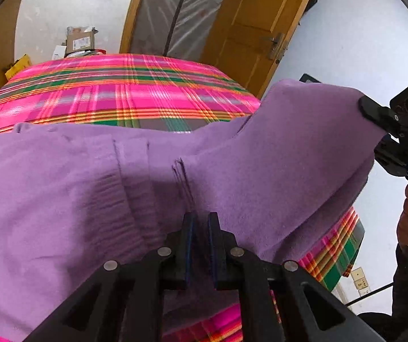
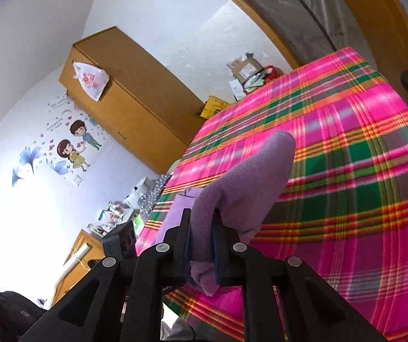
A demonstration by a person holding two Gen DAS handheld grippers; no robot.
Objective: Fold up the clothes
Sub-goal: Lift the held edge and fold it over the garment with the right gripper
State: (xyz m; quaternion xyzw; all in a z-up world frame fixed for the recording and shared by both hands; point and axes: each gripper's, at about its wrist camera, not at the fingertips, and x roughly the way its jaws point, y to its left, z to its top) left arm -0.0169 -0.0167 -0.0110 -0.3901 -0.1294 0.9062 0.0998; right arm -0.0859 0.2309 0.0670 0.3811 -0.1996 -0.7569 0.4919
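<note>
A purple fleece garment (image 1: 95,188) lies across a bed with a pink plaid cover (image 1: 124,91). My left gripper (image 1: 201,222) is shut on the garment's near edge, where the fabric bunches into pleats. My right gripper (image 1: 375,122) shows at the right of the left wrist view, shut on another part of the garment and holding it lifted above the bed. In the right wrist view my right gripper (image 2: 201,222) is shut on a thick fold of the purple garment (image 2: 249,179), which rises above the plaid cover (image 2: 360,171).
A wooden door (image 1: 249,28) and a plastic-covered frame stand behind the bed. Boxes and packages (image 1: 78,41) sit at the bed's far left corner. A wooden wardrobe (image 2: 129,102) with a plastic bag stands by the stickered wall. A cluttered desk (image 2: 112,216) lies beside the bed.
</note>
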